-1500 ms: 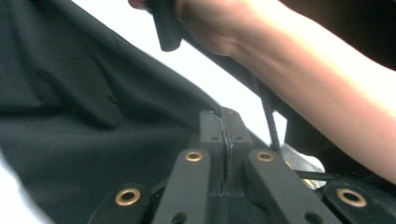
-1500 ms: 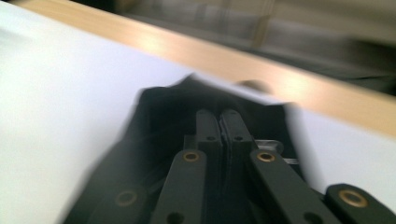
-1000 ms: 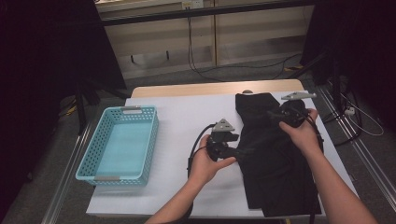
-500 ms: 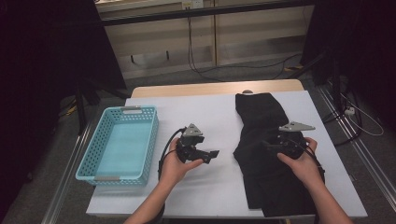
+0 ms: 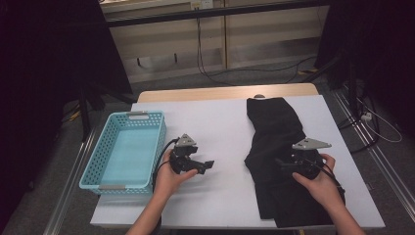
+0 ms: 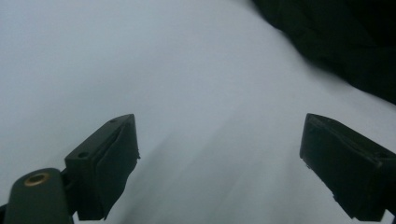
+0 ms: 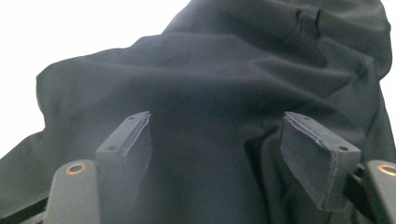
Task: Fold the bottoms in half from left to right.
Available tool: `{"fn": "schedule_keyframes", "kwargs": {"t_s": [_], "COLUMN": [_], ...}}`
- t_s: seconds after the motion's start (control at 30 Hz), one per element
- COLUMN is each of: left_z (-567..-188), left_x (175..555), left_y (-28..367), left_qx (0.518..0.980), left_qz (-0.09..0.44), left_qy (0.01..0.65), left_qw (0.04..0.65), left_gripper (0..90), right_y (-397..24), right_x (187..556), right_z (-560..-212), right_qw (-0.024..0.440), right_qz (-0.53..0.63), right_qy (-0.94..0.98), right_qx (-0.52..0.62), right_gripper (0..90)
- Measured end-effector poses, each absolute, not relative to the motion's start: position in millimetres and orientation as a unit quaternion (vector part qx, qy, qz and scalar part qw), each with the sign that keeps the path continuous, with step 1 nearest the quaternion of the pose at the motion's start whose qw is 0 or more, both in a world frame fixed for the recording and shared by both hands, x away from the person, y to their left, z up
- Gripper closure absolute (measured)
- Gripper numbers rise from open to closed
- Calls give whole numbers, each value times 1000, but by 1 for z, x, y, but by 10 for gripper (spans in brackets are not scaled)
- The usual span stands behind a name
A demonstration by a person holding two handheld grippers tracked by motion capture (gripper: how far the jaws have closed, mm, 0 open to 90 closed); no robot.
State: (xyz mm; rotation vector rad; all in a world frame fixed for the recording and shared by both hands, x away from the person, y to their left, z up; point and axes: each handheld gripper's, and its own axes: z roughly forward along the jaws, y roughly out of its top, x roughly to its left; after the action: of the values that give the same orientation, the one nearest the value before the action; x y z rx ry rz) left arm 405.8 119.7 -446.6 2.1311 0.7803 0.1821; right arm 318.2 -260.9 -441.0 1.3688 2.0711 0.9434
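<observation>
Hands have both drawn back toward the near edge of the table (image 5: 220, 117) since a second ago, when they worked together at the dark garment (image 5: 274, 127). The left gripper (image 5: 208, 165) now hovers over bare white cover near the table's middle, just right of the turquoise basket (image 5: 108, 171); its jaws have just been opening and stand wide with nothing between them. The right gripper (image 5: 281, 164) sits low over the garment's near half, jaws apart, having closed slightly in the last moment; no cloth is pinched. The garment lies along the right side, from the far edge to the near edge, loosely bunched. In my judgement a release has occurred and a fresh grasp is being lined up.

The right gripper view shows folds and creases of cloth (image 7: 224, 93) directly beneath its pads, which the high view cannot resolve. The left gripper view shows the garment's edge (image 6: 345, 42) well beyond its pads.
</observation>
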Motion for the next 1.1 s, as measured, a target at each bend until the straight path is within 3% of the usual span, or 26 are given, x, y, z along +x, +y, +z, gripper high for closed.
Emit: {"fn": "schedule_keyframes", "kwargs": {"t_s": [0.27, 0.73, 0.8, 0.97, 1.1], "left_z": [-449, -443, -442, -441, -440], "left_x": [408, 402, 401, 400, 400], "left_y": [128, 136, 136, 136, 135], "left_qx": [849, 848, 845, 846, 846], "left_qz": [84, 97, 97, 104, 104], "left_qy": [324, 320, 323, 320, 318], "left_qw": [409, 410, 415, 413, 415], "left_gripper": [99, 99, 99, 105, 105], "right_y": [-277, -268, -268, -272, -275], "right_x": [293, 265, 263, 261, 259], "right_z": [-445, -449, -452, -450, -446], "right_qw": [223, 179, 178, 170, 169], "right_qz": [346, 334, 330, 329, 323], "right_qy": [755, 794, 795, 797, 803], "right_qx": [511, 476, 477, 476, 472], "right_gripper": [441, 588, 629, 861, 880]}}
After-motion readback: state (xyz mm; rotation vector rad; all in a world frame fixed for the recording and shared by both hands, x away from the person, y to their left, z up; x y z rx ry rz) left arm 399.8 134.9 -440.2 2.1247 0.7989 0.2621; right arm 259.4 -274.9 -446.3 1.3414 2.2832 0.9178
